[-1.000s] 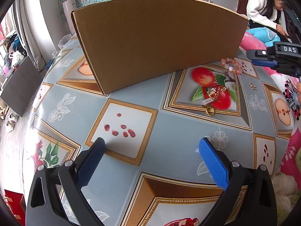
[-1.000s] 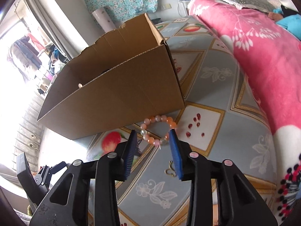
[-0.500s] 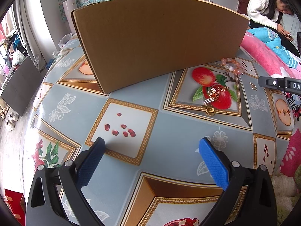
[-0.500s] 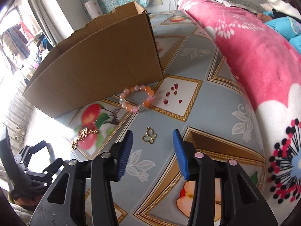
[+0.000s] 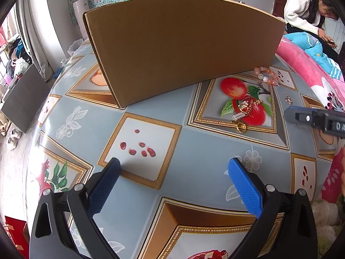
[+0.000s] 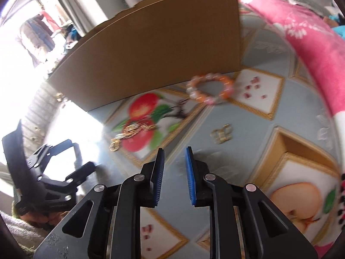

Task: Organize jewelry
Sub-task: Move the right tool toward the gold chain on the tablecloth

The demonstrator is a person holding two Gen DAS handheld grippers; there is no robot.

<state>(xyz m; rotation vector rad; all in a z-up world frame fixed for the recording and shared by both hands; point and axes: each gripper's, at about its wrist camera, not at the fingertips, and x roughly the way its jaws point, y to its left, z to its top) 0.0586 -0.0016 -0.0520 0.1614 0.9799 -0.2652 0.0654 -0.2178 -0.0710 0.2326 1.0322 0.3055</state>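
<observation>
A pink and orange bead bracelet [image 5: 266, 76] [image 6: 210, 91] lies on the table by the right end of a brown cardboard box [image 5: 183, 43] [image 6: 155, 49]. A gold chain [image 5: 245, 110] [image 6: 133, 130] rests on the printed red apples. A small gold butterfly charm [image 5: 288, 99] [image 6: 222, 135] lies just beyond my right gripper [image 6: 175, 151] and a little to its right. That gripper's jaws are closing, with a narrow gap and nothing between them. My left gripper [image 5: 173, 164] stands wide open over the tablecloth, holding nothing.
The table wears a grey-blue cloth with fruit prints [image 5: 194, 146]. A pink flowered blanket [image 6: 301, 32] runs along its right side. A person in a white sweater [image 5: 301, 15] sits at the far right. The table's left edge drops to the floor [image 5: 13, 129].
My right gripper drew back from the bracelet and sank toward the table, and its jaws narrowed. The left gripper stayed put.
</observation>
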